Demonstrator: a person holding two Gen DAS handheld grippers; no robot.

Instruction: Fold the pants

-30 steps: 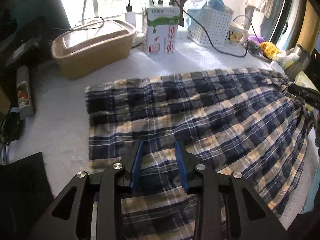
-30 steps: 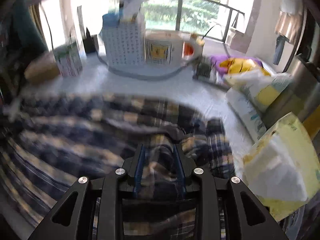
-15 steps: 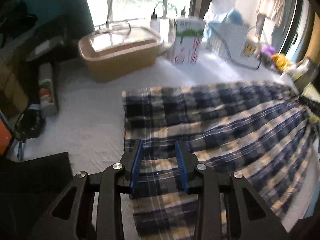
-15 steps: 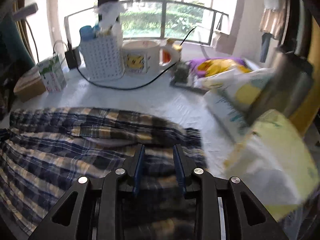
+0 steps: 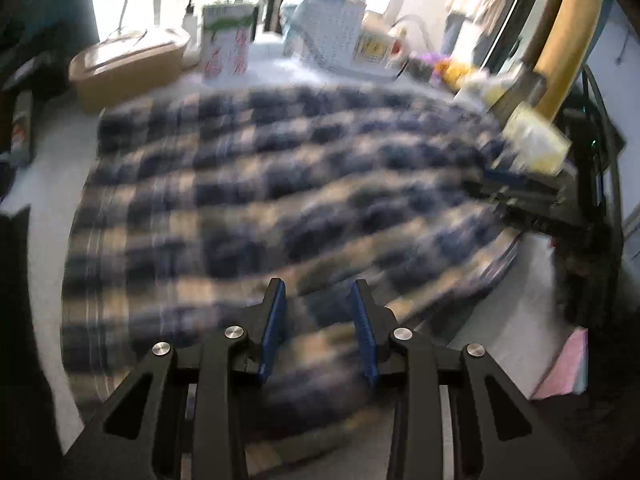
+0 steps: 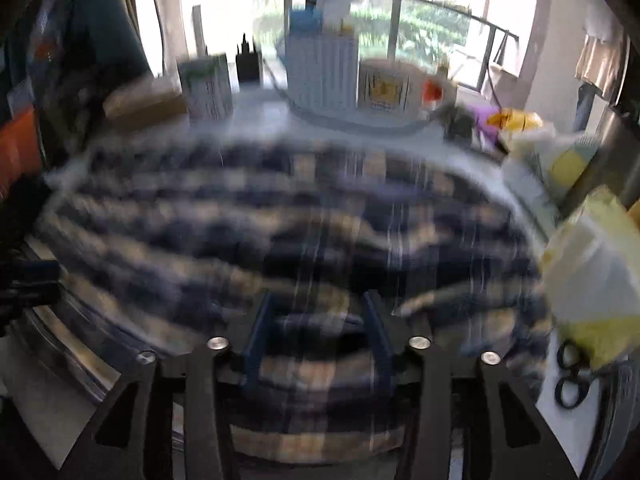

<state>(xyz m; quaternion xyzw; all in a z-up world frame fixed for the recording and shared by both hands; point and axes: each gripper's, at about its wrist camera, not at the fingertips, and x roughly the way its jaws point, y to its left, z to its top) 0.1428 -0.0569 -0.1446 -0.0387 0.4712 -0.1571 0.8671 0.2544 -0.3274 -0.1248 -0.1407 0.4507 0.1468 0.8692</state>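
Blue and cream plaid pants (image 5: 280, 184) lie spread across the white table (image 5: 44, 160), blurred by motion in both views. At their near edge, my left gripper (image 5: 320, 312) has a dark fold of the cloth filling the gap between its blue pads and looks shut on it. In the right wrist view the pants (image 6: 240, 220) fill the middle. My right gripper (image 6: 318, 320) is over their near right part. Its jaws are opening, and plaid cloth lies flat between the spread pads. The right gripper (image 5: 516, 188) also shows at the pants' right end.
Along the far side stand a tan lidded box (image 5: 128, 64), a milk carton (image 5: 226, 44), a white basket (image 5: 332, 36) and a mug (image 5: 376, 46). Yellow packets (image 6: 592, 280) crowd the right edge, with black scissors (image 6: 572, 380) below them. Cables run behind.
The right gripper's pads have spread apart from the bunched cloth they pinched. Both views have swung sideways and blurred. The left gripper has shifted along the pants' near edge.
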